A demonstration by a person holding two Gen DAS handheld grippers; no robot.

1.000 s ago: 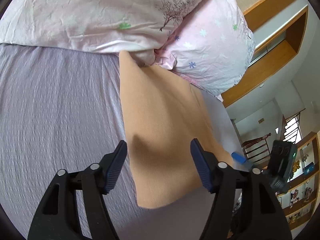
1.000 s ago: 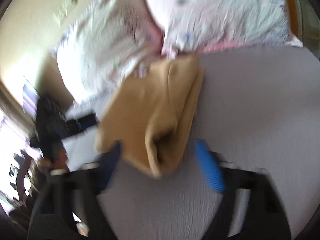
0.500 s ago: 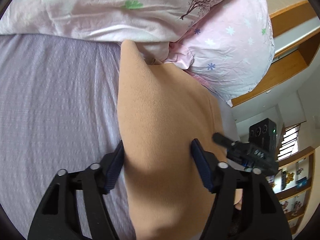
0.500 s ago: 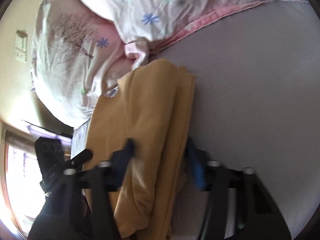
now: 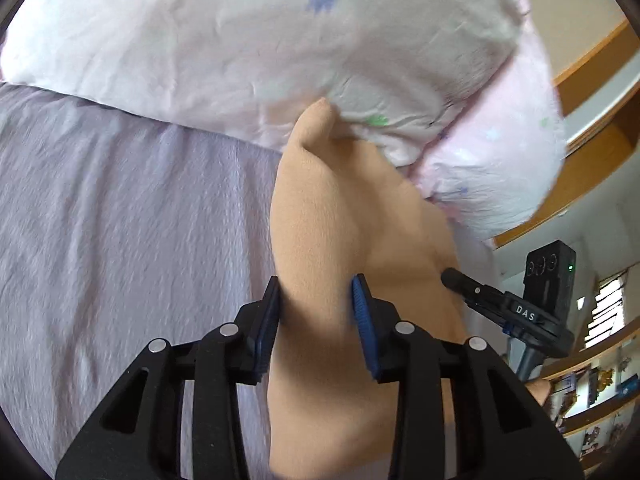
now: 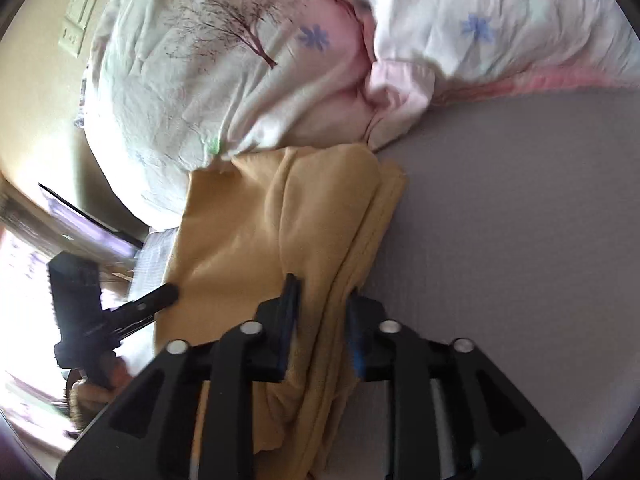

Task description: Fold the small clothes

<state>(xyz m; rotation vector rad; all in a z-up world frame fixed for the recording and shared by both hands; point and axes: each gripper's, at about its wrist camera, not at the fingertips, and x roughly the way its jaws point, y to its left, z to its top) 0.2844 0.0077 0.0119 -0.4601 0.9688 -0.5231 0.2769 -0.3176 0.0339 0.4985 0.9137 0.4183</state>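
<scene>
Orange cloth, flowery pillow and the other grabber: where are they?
orange cloth (image 5: 320, 216), left wrist view, on its raised fold.
flowery pillow (image 6: 224, 92), right wrist view, beside the tree print.
right gripper (image 5: 452, 276), left wrist view, on its black fingertip.

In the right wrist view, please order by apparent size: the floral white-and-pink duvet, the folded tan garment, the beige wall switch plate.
1. Floral white-and-pink duvet, filling most of the upper picture.
2. Folded tan garment, though it lies nearer the camera, so the gap is unsure.
3. Beige wall switch plate, far off and clearly smallest.
</scene>
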